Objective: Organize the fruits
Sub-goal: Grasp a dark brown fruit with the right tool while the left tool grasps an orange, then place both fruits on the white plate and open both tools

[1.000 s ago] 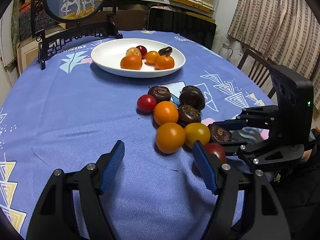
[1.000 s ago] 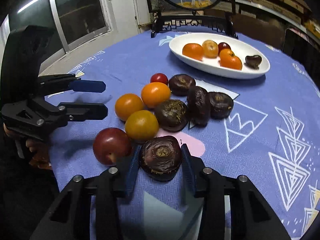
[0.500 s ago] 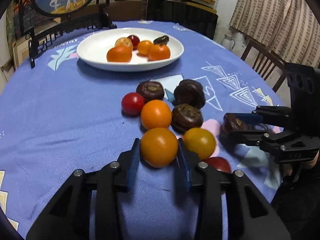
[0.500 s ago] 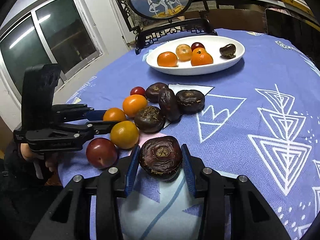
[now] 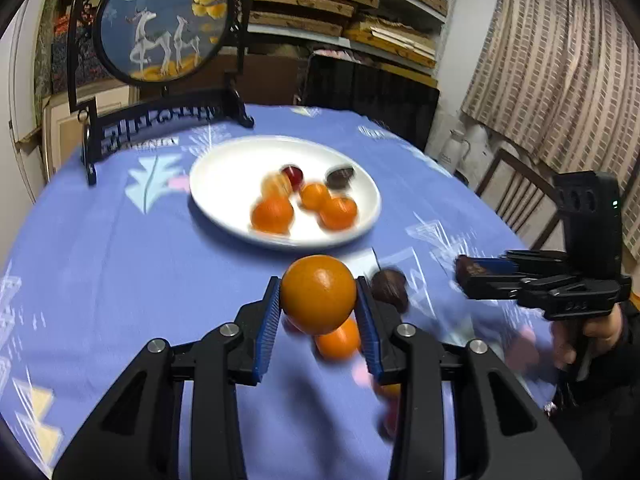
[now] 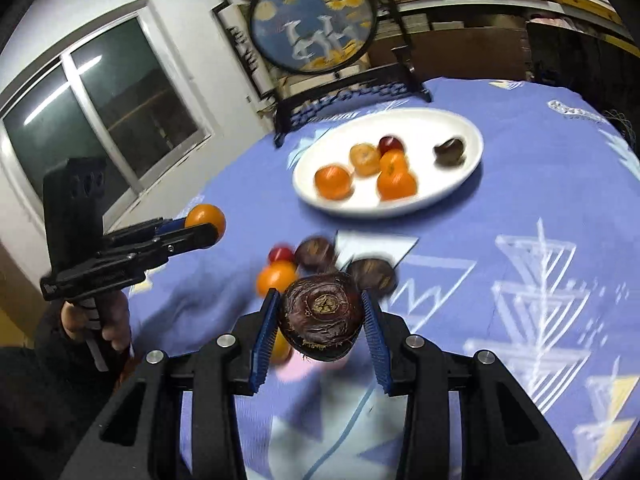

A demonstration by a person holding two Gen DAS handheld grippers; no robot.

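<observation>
My left gripper [image 5: 318, 314] is shut on an orange fruit [image 5: 318, 292] and holds it above the blue tablecloth; the same orange fruit [image 6: 205, 218] shows at the left of the right wrist view. My right gripper [image 6: 322, 330] is shut on a dark purple mangosteen [image 6: 322, 316], also lifted; that mangosteen [image 5: 466, 269] sits in the right gripper at the right of the left wrist view. Beyond both stands a white plate [image 5: 224, 176] [image 6: 468, 160] holding several oranges, a red fruit and a dark one. Loose fruits lie blurred under the grippers: an orange [image 5: 338, 340] [image 6: 276, 276] and mangosteens [image 5: 389, 288] [image 6: 374, 274].
A round painted screen on a black stand [image 5: 160, 24] [image 6: 316, 20] rises behind the plate. Wooden chairs [image 5: 516, 192] and a curtain are to the right of the table, a window [image 6: 100, 116] to the left. A person's hands [image 6: 100, 320] hold the gripper handles.
The left gripper closed on the orange fruit and lifted it off the cloth. The right gripper rose with the mangosteen. Both views now face more toward the plate.
</observation>
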